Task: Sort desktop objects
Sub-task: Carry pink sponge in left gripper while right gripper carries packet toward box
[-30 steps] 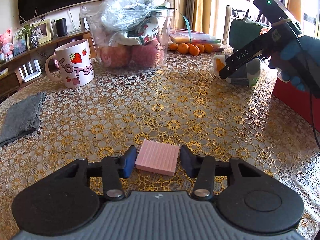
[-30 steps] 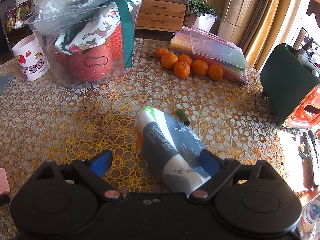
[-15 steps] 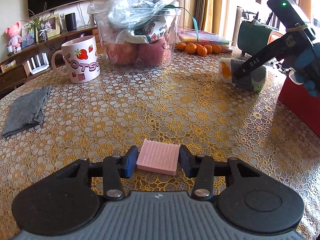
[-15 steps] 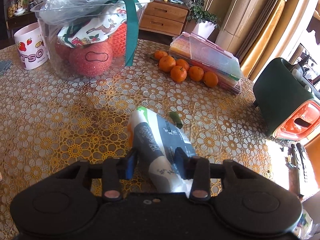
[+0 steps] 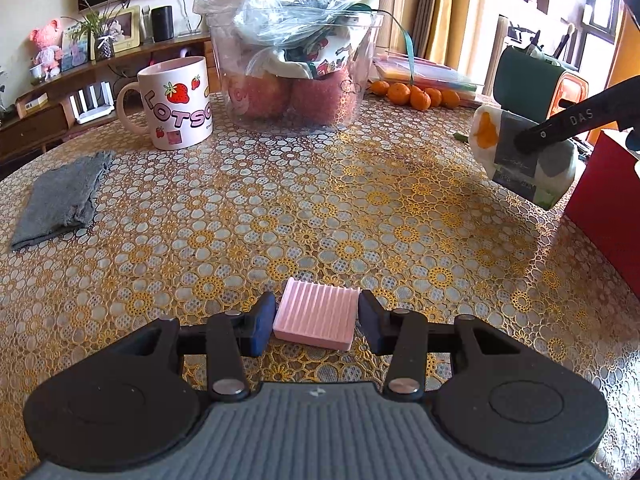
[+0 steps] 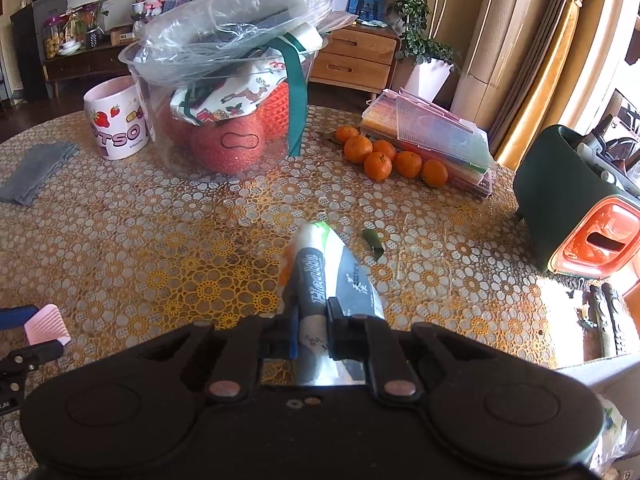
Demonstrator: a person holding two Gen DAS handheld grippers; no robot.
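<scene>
My left gripper (image 5: 317,322) is shut on a pink ribbed block (image 5: 316,317) and holds it just above the tablecloth near the front edge; the block also shows at the left edge of the right wrist view (image 6: 46,325). My right gripper (image 6: 312,334) is shut on a white, grey and orange snack packet (image 6: 320,276) and holds it lifted off the table. In the left wrist view the packet (image 5: 520,156) hangs in the air at the right, pinched by the right gripper's fingers (image 5: 536,136).
A clear tub (image 5: 296,68) of bagged items stands at the back, a strawberry mug (image 5: 176,104) to its left, a grey cloth (image 5: 60,196) at far left. Tangerines (image 6: 384,158), a plastic case (image 6: 432,140), a green container (image 6: 568,200), a red box (image 5: 608,208) at right.
My right gripper closed on the snack packet and lifted it off the table. My left gripper kept hold of the pink block and drew back a little.
</scene>
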